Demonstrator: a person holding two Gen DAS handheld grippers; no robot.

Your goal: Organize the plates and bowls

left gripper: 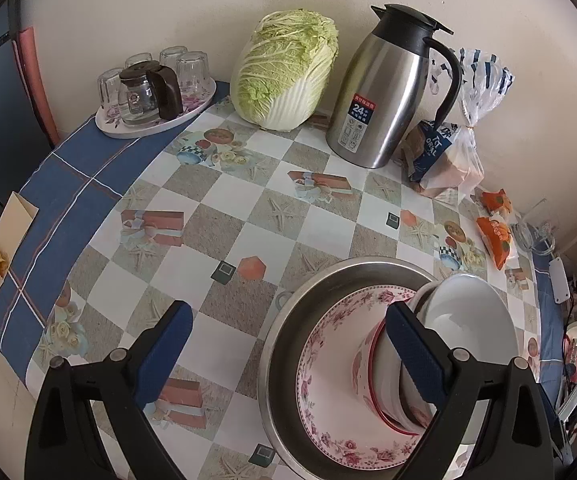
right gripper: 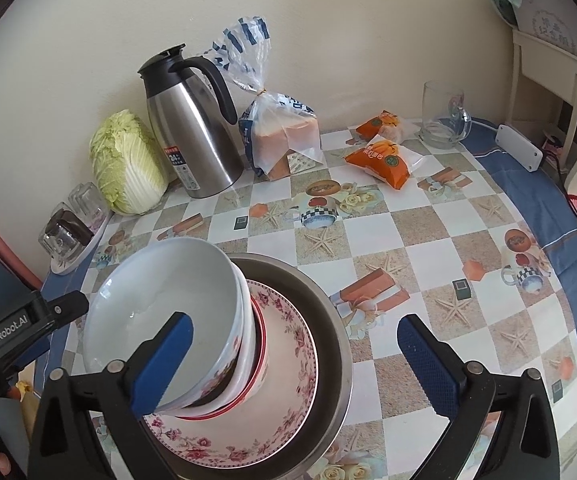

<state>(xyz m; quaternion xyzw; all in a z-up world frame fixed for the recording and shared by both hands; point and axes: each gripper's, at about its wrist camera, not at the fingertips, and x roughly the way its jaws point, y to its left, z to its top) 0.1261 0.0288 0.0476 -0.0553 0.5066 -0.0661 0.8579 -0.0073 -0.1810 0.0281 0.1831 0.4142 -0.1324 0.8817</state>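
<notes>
A steel basin [left gripper: 284, 344] [right gripper: 328, 312] sits on the table. In it lies a pink floral plate [left gripper: 320, 408] [right gripper: 288, 400], and on the plate stand several nested bowls, the top one white [left gripper: 464, 320] [right gripper: 160, 280], tilted. My left gripper [left gripper: 288, 352] is open over the table and the basin's left rim; its right finger is by the bowl stack. My right gripper [right gripper: 296, 364] is open above the plate; its left finger is in front of the white bowl.
Along the wall stand a cabbage [left gripper: 284, 72], a steel thermos jug [left gripper: 392, 88], bagged bread [right gripper: 280, 136], orange snack packs [right gripper: 384, 160] and a glass mug [right gripper: 444, 120]. A tray of glasses [left gripper: 152, 96] sits far left.
</notes>
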